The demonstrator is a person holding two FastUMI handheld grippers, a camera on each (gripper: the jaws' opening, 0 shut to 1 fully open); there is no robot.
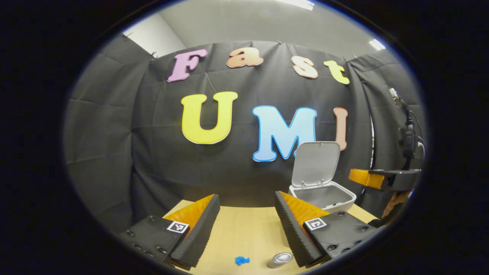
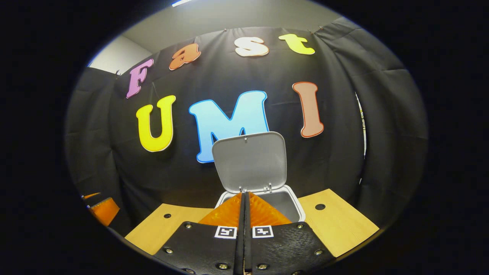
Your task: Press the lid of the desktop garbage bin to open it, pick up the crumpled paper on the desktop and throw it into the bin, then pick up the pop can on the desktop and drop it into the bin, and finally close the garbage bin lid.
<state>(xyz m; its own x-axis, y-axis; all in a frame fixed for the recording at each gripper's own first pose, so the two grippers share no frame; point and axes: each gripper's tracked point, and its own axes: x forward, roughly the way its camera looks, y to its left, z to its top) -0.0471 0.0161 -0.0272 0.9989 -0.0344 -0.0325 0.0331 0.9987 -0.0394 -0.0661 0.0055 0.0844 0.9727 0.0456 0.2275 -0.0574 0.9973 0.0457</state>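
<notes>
The left hand-held gripper (image 1: 247, 223) has its two fingers spread wide apart, nothing between them, and it is raised and aimed forward. The right hand-held gripper (image 2: 244, 208) has its two fingers pressed flat together along their whole length, gripping nothing, pointing straight ahead. In the left gripper view the right hand-held gripper shows at the far right edge, pointing leftward, with part of the hand (image 1: 395, 202) holding it beneath.

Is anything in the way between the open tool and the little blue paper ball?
Nothing visible. The left tool hangs open above the crumpled paper on the bare table; the pop can lies beside the paper, not over it.
</notes>
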